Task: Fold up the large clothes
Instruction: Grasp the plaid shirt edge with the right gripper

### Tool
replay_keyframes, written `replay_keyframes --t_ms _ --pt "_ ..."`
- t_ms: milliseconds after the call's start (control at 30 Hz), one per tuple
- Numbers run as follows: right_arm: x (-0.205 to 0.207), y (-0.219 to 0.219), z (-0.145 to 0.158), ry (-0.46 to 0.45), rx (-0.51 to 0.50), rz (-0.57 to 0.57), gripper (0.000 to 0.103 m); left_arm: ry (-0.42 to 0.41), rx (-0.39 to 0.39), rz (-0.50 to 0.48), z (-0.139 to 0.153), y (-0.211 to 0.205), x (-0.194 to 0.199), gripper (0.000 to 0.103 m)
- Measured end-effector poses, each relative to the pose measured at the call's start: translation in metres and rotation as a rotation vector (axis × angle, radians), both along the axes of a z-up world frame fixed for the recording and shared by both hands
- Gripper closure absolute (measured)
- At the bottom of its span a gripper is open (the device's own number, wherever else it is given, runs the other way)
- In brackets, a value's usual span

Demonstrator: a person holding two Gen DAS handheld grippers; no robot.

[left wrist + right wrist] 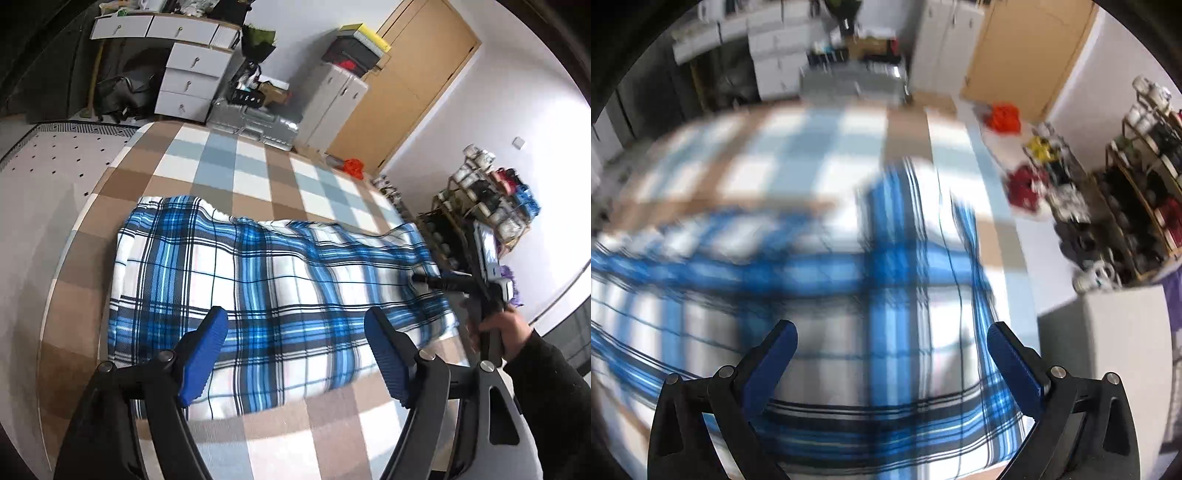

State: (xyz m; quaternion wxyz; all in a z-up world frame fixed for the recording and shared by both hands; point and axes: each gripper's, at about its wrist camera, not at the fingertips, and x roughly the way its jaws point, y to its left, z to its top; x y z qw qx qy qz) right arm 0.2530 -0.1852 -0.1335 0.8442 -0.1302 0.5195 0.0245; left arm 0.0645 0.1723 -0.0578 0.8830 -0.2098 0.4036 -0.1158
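A blue, white and black plaid garment (pixel 277 280) lies spread flat across the checked bed cover (pixel 240 162). My left gripper (pixel 295 317) hovers over its near edge, jaws wide apart, with nothing between the blue pads. In the left wrist view a hand (pixel 495 328) in a dark sleeve holds my right gripper (pixel 424 278) over the garment's right end. The right wrist view is blurred. It shows the plaid garment (pixel 886 258) below my right gripper (pixel 891 328), which is open and holds nothing.
Beyond the bed's far end stand white drawers (pixel 192 77), a silver case (pixel 255 122), a white cabinet (pixel 332 107) and a wooden door (pixel 417 74). A shoe rack (pixel 480 206) lines the right wall. A grey dotted mat (pixel 55 158) lies left of the bed.
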Motion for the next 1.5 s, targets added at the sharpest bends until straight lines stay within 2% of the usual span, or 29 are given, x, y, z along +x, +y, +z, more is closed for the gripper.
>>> replay_keyframes --t_ms 67,133,233,300,333,367,467,533,600,633,767,833,900,1000,1100,1200,1233,1267,1300,1333,1400,1500 --pt "0.002 0.001 -0.019 0.027 -0.004 0.008 0.0 0.063 0.01 0.015 -0.017 -0.004 0.013 0.031" --pt "0.006 -0.008 -0.024 0.041 0.075 -0.02 0.0 0.117 0.015 0.028 -0.028 -0.006 0.021 0.031" --pt "0.012 -0.025 -0.022 0.103 0.181 -0.047 0.0 0.145 0.009 0.045 -0.036 -0.018 0.031 0.031" --pt "0.003 -0.036 -0.008 0.059 0.245 -0.055 0.0 0.139 0.017 0.058 -0.032 -0.019 0.032 0.031" --pt "-0.009 -0.049 0.006 0.012 0.348 -0.079 0.0 0.13 0.017 0.058 -0.03 -0.021 0.031 0.031" --pt "-0.023 -0.063 0.017 0.002 0.494 -0.093 0.0 0.121 0.017 0.052 -0.027 -0.024 0.03 0.031" --pt "-0.062 -0.094 0.028 0.027 0.818 -0.1 0.0 0.087 0.041 0.016 -0.021 -0.039 0.026 0.031" --pt "-0.089 -0.112 0.023 0.039 0.951 -0.145 0.0 0.071 0.085 -0.003 -0.019 -0.053 0.023 0.031" --pt "-0.102 -0.12 0.01 0.065 1.021 -0.184 0.0 0.072 0.092 -0.021 -0.02 -0.062 0.023 0.031" --pt "-0.106 -0.127 -0.003 0.11 1.061 -0.224 0.0 0.079 0.09 -0.027 -0.022 -0.066 0.023 0.031" --pt "-0.095 -0.145 -0.032 0.176 1.104 -0.341 0.0 0.094 0.08 -0.037 -0.026 -0.076 0.023 0.031" --pt "-0.087 -0.147 -0.035 0.162 1.136 -0.357 0.0 0.096 0.085 -0.03 -0.026 -0.078 0.022 0.031" --pt "-0.085 -0.143 -0.031 0.14 1.118 -0.372 0.0 0.09 0.095 -0.023 -0.026 -0.079 0.022 0.031" --pt "-0.073 -0.132 -0.023 0.087 1.046 -0.368 0.0 0.073 0.146 0.007 -0.025 -0.078 0.024 0.031" --pt "-0.062 -0.109 -0.014 -0.003 0.91 -0.333 0.0 0.054 0.217 0.051 -0.025 -0.074 0.027 0.031" --pt "-0.058 -0.092 -0.013 -0.065 0.812 -0.334 0.0 0.07 0.214 0.07 -0.03 -0.067 0.03 0.031" --pt "-0.059 -0.091 -0.014 -0.079 0.802 -0.339 0.005 0.085 0.207 0.073 -0.033 -0.065 0.031 0.031" --pt "-0.06 -0.092 -0.016 -0.091 0.799 -0.35 0.02 0.1 0.201 0.073 -0.036 -0.063 0.033 0.031" --pt "-0.065 -0.093 -0.015 -0.11 0.802 -0.369 0.074 0.11 0.202 0.074 -0.038 -0.062 0.033 0.031" --pt "-0.066 -0.096 -0.014 -0.13 0.784 -0.384 0.084 0.116 0.209 0.074 -0.04 -0.061 0.034 0.031" --pt "-0.074 -0.099 -0.012 -0.168 0.773 -0.359 0.092 0.12 0.24 0.074 -0.042 -0.063 0.035 0.031" --pt "-0.086 -0.087 0.0 -0.234 0.627 -0.271 0.095 0.12 0.291 0.065 -0.043 -0.067 0.036 0.031"
